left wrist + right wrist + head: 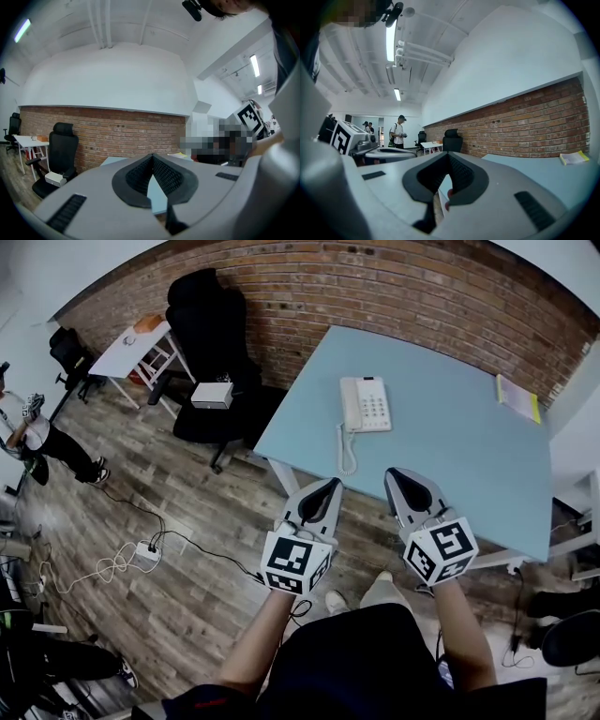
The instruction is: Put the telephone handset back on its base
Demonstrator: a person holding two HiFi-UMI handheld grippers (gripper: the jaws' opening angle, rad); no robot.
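A white telephone (367,404) sits on the light blue table (450,456), near its left edge. Its handset (348,405) lies along the left side of the base, and the coiled cord (344,452) trails toward me over the tabletop. Both grippers hover level before the table's near edge, short of the phone. My left gripper (335,483) is shut with nothing in it, its ribbed pads meeting at the tip in the left gripper view (152,157). My right gripper (391,472) is likewise shut and empty (449,154).
A black office chair (211,334) with a white box (212,395) on its seat stands left of the table. A yellow notepad (517,397) lies at the table's far right. Cables and a power strip (148,549) lie on the wooden floor. A person (28,432) stands far left.
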